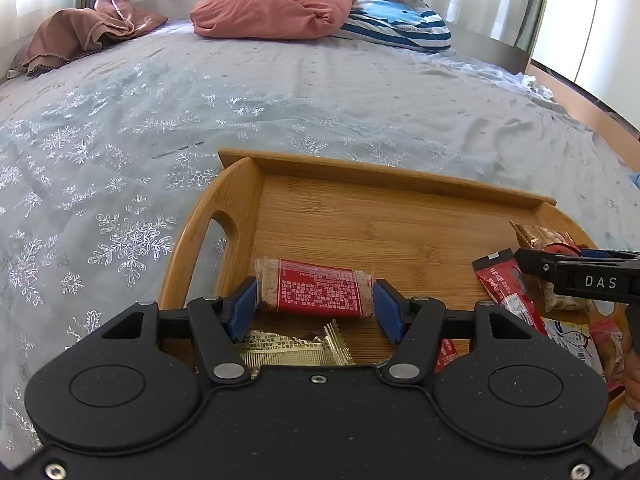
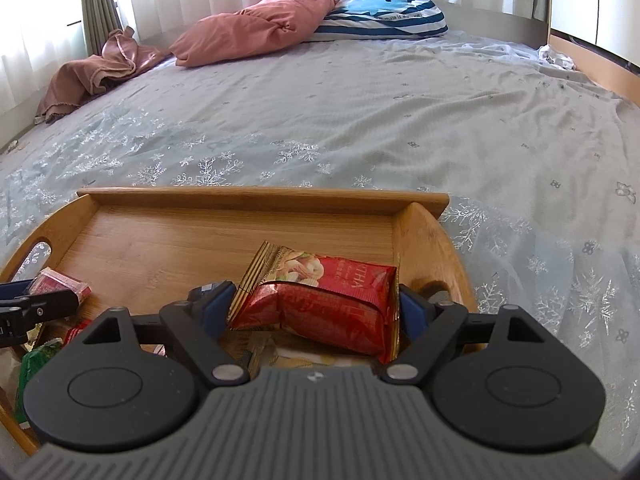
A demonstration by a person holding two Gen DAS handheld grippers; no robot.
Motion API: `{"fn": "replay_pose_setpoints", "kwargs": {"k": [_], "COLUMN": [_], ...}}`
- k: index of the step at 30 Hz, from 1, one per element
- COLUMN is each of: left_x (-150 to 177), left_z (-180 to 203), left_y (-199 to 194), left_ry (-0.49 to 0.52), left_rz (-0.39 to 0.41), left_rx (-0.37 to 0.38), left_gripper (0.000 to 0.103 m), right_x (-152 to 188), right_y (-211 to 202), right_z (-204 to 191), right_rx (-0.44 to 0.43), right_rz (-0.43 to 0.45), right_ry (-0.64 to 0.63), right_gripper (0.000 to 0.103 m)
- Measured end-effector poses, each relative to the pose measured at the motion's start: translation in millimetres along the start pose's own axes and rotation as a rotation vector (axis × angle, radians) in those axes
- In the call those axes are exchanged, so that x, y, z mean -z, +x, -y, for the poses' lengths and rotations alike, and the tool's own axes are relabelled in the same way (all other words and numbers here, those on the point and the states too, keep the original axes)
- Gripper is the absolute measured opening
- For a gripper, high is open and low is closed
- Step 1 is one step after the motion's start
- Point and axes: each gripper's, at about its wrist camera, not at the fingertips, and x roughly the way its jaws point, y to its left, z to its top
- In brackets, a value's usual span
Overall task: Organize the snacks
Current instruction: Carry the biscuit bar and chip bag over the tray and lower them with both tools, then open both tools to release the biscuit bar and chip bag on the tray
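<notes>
Left tool (image 1: 315, 304) grips a red snack bar (image 1: 316, 289) crosswise; right tool (image 2: 316, 308) clamps a red nut packet (image 2: 320, 296) above the tray (image 2: 256, 196).

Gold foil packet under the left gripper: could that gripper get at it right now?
Probably not. The left gripper is shut on the red snack bar, so its jaws are occupied. The gold foil packet lies just beneath on the wooden tray, partly hidden by the gripper.
</notes>
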Motion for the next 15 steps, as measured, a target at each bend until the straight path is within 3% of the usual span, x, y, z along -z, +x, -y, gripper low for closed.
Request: {"fn": "replay_pose_setpoints", "kwargs": {"k": [10, 15], "left_x": [0.5, 0.1], "left_z": [2.3, 0.9], "left_y": [0.5, -3.4], "left_ry": [0.018, -0.001], "left_rz": [0.001, 0.0], "left_rx": [-0.014, -0.006], "left_gripper": [0.064, 0.074], "right_x": [1.0, 0.4], "right_y": [0.0, -5.4], "right_z": [1.3, -1.1], "right_rx": [-0.012, -0.012], "right_rz": [-0.001, 0.015], "right_ry": [0.005, 0.009], "right_gripper": [0.091, 0.103]}}
